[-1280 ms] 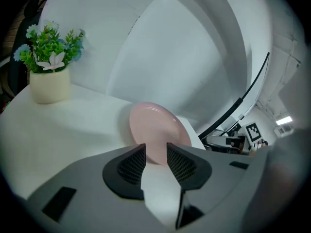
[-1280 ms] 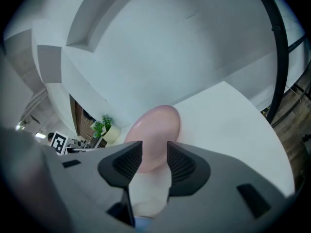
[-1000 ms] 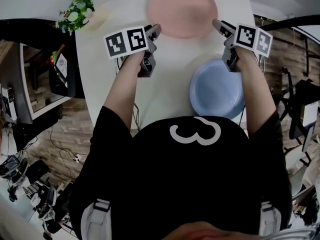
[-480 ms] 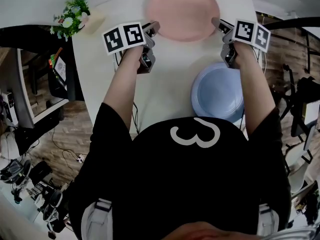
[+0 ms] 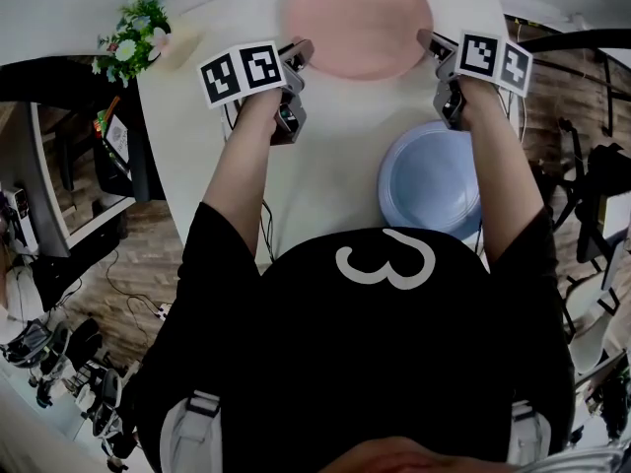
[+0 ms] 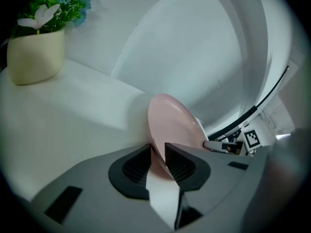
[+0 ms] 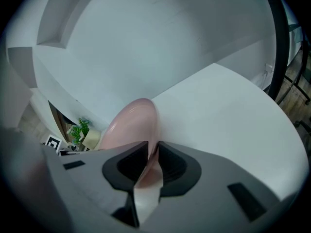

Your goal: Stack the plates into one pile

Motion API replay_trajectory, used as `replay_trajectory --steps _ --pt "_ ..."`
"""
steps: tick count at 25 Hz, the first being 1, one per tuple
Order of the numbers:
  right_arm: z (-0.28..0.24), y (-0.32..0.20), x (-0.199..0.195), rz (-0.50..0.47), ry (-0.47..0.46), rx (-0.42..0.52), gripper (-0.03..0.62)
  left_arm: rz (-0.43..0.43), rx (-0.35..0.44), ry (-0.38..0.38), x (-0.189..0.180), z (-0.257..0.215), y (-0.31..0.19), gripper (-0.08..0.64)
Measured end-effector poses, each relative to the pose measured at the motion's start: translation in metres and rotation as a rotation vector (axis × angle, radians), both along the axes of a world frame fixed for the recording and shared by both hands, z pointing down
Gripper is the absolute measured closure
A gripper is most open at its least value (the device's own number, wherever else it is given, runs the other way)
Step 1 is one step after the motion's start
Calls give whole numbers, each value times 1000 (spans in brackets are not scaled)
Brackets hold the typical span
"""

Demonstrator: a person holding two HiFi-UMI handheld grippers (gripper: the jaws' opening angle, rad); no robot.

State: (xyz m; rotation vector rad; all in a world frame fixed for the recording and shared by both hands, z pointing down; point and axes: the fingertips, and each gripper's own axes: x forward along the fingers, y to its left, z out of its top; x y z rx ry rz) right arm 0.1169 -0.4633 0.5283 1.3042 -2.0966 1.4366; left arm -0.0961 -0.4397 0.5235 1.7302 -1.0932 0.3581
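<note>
A pink plate [image 5: 357, 23] lies at the far end of the white table [image 5: 335, 146], and a blue plate [image 5: 431, 177] lies nearer on the right. My left gripper [image 5: 301, 55] is at the pink plate's left rim and my right gripper [image 5: 429, 45] at its right rim. Both pairs of jaws have just been closing. In the left gripper view the pink rim [image 6: 170, 125] fills the gap of the left gripper [image 6: 157, 147]. In the right gripper view the right gripper [image 7: 152, 147] has the rim [image 7: 133, 123] pinched between its pads.
A small potted plant [image 5: 138, 33] stands at the table's far left corner, left of the left gripper; its cream pot [image 6: 35, 55] shows in the left gripper view. Dark furniture and cables lie on the wooden floor on both sides of the table.
Both grippers have edged in onto the pink plate's rim from either side and their jaws have narrowed on it. Neither plate has shifted on the table.
</note>
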Motion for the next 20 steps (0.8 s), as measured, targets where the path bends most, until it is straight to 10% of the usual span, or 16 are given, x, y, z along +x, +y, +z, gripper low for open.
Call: replay_trajectory --steps 20 --pt "-31 16 8 27 104 77 522 48 36 -19 7 -22 13 465"
